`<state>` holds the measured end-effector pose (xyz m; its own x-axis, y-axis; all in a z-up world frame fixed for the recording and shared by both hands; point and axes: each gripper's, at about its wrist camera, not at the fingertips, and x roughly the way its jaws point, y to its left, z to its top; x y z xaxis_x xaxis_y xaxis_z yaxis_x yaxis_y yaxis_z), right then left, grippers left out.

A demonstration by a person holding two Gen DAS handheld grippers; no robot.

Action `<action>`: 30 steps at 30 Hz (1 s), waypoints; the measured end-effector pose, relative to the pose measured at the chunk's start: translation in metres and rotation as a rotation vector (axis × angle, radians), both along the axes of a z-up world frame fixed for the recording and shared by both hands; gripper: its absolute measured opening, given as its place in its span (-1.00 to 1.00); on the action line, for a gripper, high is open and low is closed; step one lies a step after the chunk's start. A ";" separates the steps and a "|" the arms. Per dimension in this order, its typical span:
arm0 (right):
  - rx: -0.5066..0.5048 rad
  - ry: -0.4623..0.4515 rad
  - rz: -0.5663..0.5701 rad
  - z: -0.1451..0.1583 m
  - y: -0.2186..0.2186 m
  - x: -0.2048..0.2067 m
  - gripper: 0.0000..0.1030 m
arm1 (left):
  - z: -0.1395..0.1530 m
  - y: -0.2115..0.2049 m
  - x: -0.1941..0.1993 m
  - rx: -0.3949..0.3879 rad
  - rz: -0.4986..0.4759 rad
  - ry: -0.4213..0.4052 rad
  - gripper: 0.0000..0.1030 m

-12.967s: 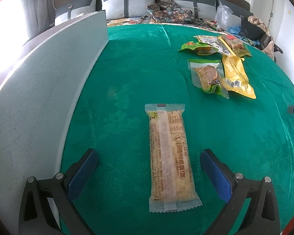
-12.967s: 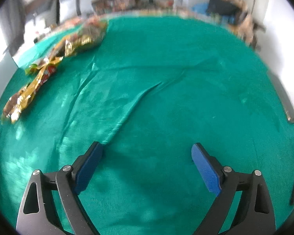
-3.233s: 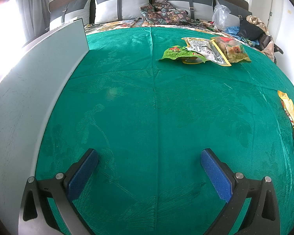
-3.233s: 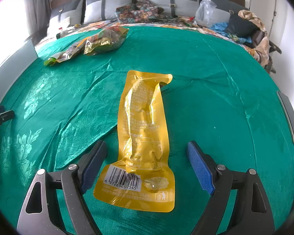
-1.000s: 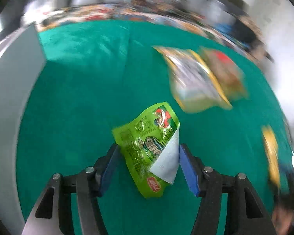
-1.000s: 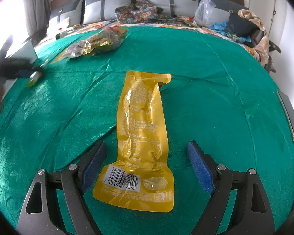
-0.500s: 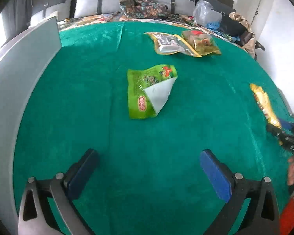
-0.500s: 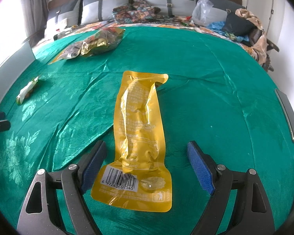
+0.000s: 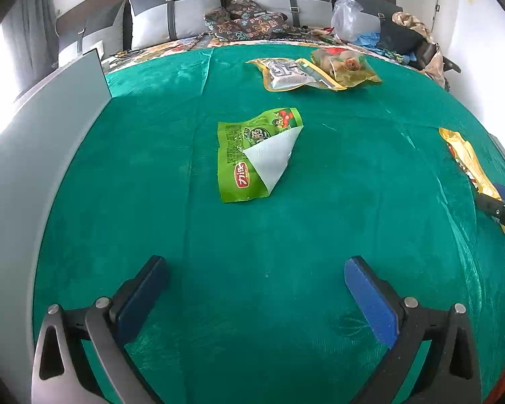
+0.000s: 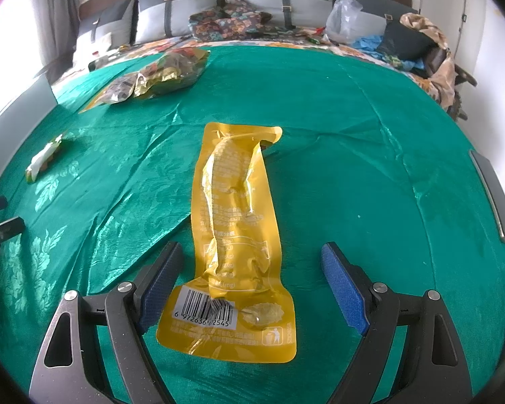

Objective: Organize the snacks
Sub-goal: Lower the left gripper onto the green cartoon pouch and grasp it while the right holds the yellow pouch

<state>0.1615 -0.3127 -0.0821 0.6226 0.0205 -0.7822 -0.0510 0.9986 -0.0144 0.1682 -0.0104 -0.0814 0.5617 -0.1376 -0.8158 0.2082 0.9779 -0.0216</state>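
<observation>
Four snack packets show in the left wrist view, all on a green damask cloth [image 9: 252, 252] spread over the bench.

1. Green packet [image 9: 256, 155]: one, glossy film, flat, one corner folded over to bare a white underside; a red oval logo with white characters near its close end. Lies ahead of the left tongs [image 9: 256, 289], well apart from them and untouched.
2. Silver-and-yellow pouch [image 9: 288, 74]: one, flat, printed face too small to read; far beyond the left tongs.
3. Clear yellow-edged bag [image 9: 346, 67]: one, crinkled, round pieces visible inside; touching item 2 on its right.
4. Yellow pouch [image 10: 235, 229]: one, long and narrow, wrinkled foil, notched far corner. White barcode panel reads "6 972636 ?2545", one digit hidden by glare; a bin pictogram sits at the near corner. Its near end lies between the fingers of the right tongs [image 10: 252, 282], neither blue ribbed pad visibly pressing it.

Left tongs: jaws have just been opening, now spread wide with nothing between them. Right tongs: jaws apart, straddling item 4.

One grey board [image 9: 33, 168] stands upright, left of the left tongs.
</observation>
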 end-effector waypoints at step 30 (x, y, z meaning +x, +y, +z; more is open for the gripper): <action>0.001 0.000 0.000 0.000 0.000 0.000 0.67 | 0.024 0.011 0.031 -0.059 -0.020 0.086 0.99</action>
